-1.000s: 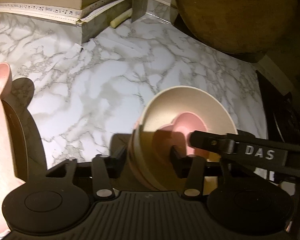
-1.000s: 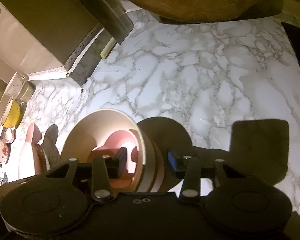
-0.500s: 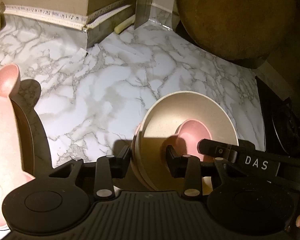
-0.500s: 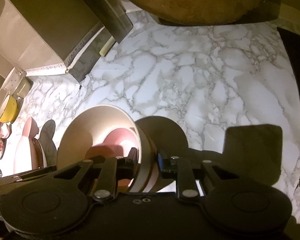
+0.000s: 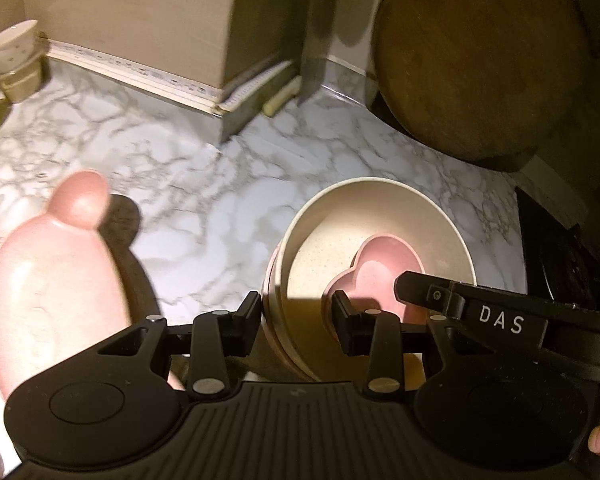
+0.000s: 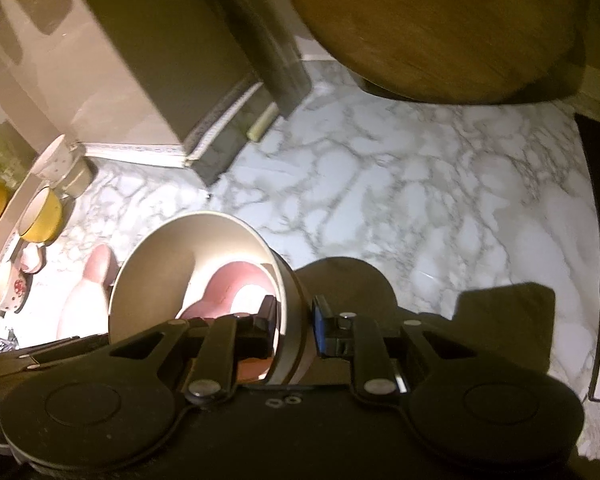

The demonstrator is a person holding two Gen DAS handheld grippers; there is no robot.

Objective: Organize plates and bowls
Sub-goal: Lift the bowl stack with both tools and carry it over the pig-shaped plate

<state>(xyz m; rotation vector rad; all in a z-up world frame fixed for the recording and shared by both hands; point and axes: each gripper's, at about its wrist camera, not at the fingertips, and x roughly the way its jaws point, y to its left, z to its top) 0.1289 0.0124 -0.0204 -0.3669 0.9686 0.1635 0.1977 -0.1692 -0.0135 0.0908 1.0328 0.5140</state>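
- The left hand-held gripper [image 5: 296, 312] is clamped across the near-left wall of the stacked bowls: its outer finger presses the outside at about 9 o'clock, and its inner finger sits inside the beige bowl [image 5: 380, 240] against the pink heart-shaped dish [image 5: 380, 276] nested in it.
- The right hand-held gripper [image 6: 294, 320] has just been closing and now pinches the opposite wall of the same stack, one finger inside the rim, the blue-padded one outside; the wall is between its fingers.
- A pinkish bowl [image 5: 270, 280] shows as a thin edge under the beige one, so the stack already counts at least three nested pieces. That part of the sorting looks done.
- The stack seems held clear of the marble desk [image 5: 204, 220], its shadow lying at 1 o'clock of the right hand-held gripper.
- What is left, by my judgement: set this stack in its final place, and deal with the rest.
- At 9 to 10 o'clock of the left hand-held gripper stands a pink rabbit-shaped plate [image 5: 56, 288], upright on edge.
- Further out at 10 o'clock, a yellow cup [image 6: 42, 214] and small patterned bowls [image 6: 10, 294] wait near the wall.
- A round wooden board [image 5: 480, 56] leans at 1 o'clock.
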